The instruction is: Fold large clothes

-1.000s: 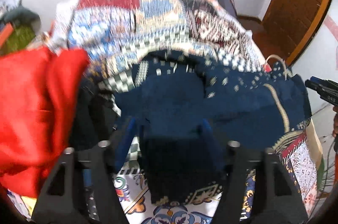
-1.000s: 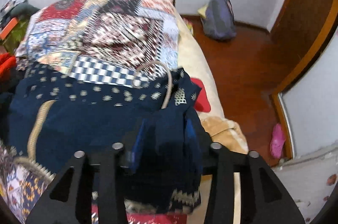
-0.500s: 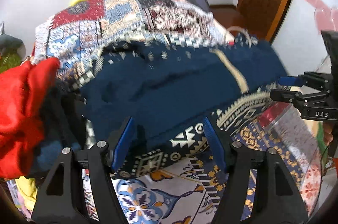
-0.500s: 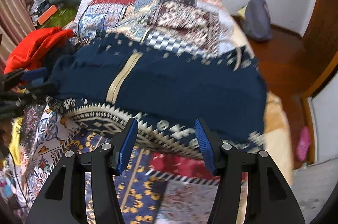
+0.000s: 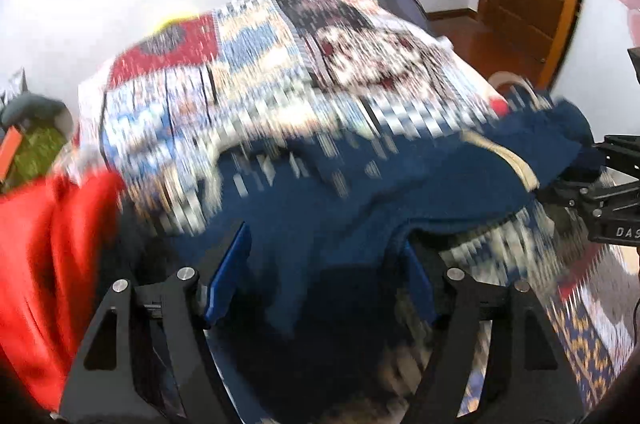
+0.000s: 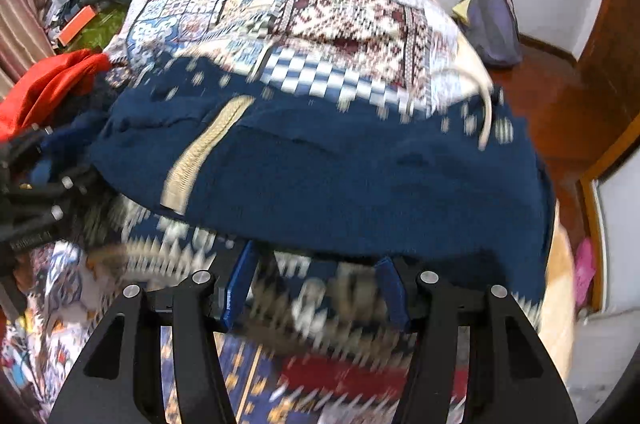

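moved: both tongs came off the navy garment's hem, jaws have just been opening; cloth now lies doubled over, patterned border peeking out underneath.
garment: navy garment (image 6: 340,176) on the patchwork bedspread (image 6: 340,8), long axis running side to side betw. the two tongs.
left gripper (image 5: 320,276): jaws apart; navy cloth bunched betw. them, too blurred to tell if pads press.
right gripper (image 6: 316,288): jaws part-open, over the border, nothing pinched.
nearer: each sits at its own end of the near edge; fold lies just ahead.
beside: red cloth (image 5: 44,256) heaped at the left end.
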Motion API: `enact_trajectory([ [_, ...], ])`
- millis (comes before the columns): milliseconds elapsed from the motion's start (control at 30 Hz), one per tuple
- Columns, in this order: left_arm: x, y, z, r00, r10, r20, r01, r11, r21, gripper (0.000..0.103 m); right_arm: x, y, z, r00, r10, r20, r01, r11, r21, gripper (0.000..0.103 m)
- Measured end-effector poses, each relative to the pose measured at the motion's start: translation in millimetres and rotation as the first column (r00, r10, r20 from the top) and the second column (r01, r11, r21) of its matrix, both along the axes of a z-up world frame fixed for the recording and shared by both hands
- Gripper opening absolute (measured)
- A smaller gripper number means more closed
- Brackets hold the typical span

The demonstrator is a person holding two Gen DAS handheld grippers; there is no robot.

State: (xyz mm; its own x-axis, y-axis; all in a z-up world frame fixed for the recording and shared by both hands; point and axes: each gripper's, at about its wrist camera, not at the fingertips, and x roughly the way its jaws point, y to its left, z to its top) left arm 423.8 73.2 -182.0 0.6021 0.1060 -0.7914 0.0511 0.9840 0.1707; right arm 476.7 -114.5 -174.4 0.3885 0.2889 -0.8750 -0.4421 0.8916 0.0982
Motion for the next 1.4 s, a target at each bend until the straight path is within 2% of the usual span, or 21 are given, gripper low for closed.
enact_trajectory([
  [67, 29, 11, 26, 0.998, 0.04, 0.038, -0.041, 0.999, 0.028, 0.072, 23, 6, 10, 0.999, -0.028, 0.032, 0.029, 0.999, -0.035, 0.052],
  [133, 42, 21, 50, 0.993, 0.074, 0.087, -0.076, 0.997, 0.019, 0.072, 42, 6, 29, 0.994, -0.078, 0.082, 0.081, 0.996, -0.035, 0.052],
  [233, 43, 33, 84, 0.985, 0.093, 0.147, -0.085, 0.995, -0.059, 0.072, 55, 4, 56, 0.986, -0.119, 0.114, 0.118, 0.993, 0.018, 0.052],
  [367, 27, 39, 93, 0.984, 0.085, 0.156, -0.063, 0.988, -0.144, 0.073, 38, 8, 74, 0.986, -0.082, 0.147, 0.074, 0.995, 0.06, 0.052],
  [567, -1, 18, 52, 0.999, 0.013, 0.048, -0.004, 0.983, -0.183, 0.073, 3, 29, 53, 0.993, 0.02, 0.114, -0.028, 0.998, 0.063, 0.052],
  [800, -25, -7, -5, 0.996, -0.054, -0.075, 0.034, 0.969, -0.243, 0.073, -22, 39, 9, 0.996, 0.081, 0.044, -0.083, 0.996, 0.031, 0.052],
  [867, -28, -14, -26, 0.991, -0.063, -0.115, 0.035, 0.973, -0.229, 0.073, -26, 38, -2, 0.996, 0.088, 0.024, -0.088, 0.996, 0.007, 0.052],
  [900, -29, -16, -32, 0.99, -0.061, -0.126, 0.033, 0.976, -0.214, 0.073, -28, 36, -9, 0.996, 0.087, 0.015, -0.087, 0.996, 0.0, 0.056],
  [933, -31, -19, -42, 0.99, -0.057, -0.131, 0.032, 0.982, -0.185, 0.074, -29, 33, -12, 0.997, 0.077, 0.021, -0.077, 0.997, 0.0, 0.06],
  [1000, -40, -19, -48, 0.995, -0.047, -0.092, 0.032, 0.986, -0.162, 0.08, -31, 22, -16, 0.999, 0.029, 0.033, -0.029, 0.999, 0.015, 0.079],
  [1133, -53, -8, -47, 0.998, -0.009, -0.062, -0.002, 0.985, -0.175, 0.082, -34, 0, -15, 1.0, -0.013, 0.004, 0.012, 0.997, 0.081, 0.08],
  [1400, -72, 30, -42, 0.993, 0.106, -0.06, -0.117, 0.969, -0.216, 0.082, -33, -49, -18, 0.991, -0.133, 0.026, 0.132, 0.991, 0.019, 0.08],
])
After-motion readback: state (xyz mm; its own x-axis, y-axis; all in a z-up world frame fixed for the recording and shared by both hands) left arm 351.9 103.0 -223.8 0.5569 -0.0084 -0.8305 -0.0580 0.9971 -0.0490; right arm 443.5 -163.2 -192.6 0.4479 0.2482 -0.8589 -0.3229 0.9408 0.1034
